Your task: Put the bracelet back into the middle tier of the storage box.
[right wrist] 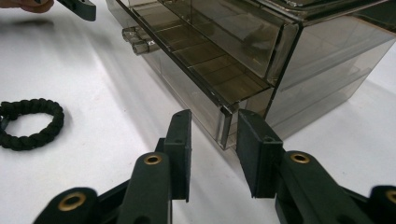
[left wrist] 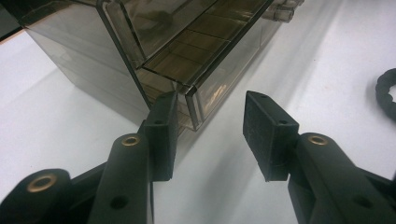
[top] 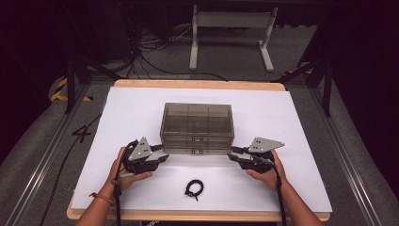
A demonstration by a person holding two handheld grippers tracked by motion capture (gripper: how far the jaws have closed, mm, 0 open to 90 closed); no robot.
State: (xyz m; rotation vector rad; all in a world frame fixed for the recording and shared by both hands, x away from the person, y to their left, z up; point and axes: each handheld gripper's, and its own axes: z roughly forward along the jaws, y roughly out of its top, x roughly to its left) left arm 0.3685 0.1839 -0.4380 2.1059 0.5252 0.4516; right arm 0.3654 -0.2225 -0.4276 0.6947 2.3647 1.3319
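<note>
A smoky see-through drawer box (top: 197,120) stands in the middle of the white board (top: 291,122). Its lowest drawer (right wrist: 205,74) sticks out a little at the front. My left gripper (top: 164,157) sits at the box's front left corner. In the left gripper view the open jaws (left wrist: 212,116) flank the drawer's corner (left wrist: 194,105) without pinching it. My right gripper (top: 230,153) sits at the front right corner. Its jaws (right wrist: 215,116) straddle the drawer's front edge (right wrist: 224,126), with gaps on both sides. A black braided bracelet (top: 194,188) lies on the board in front of the box.
The board lies on a wooden table (top: 197,84), whose near edge runs just below my hands. The bracelet (right wrist: 30,123) lies left of the right jaws, and the left gripper's tip (right wrist: 79,8) shows beyond it. Cables (top: 150,47) and a white table frame (top: 230,28) are on the floor behind.
</note>
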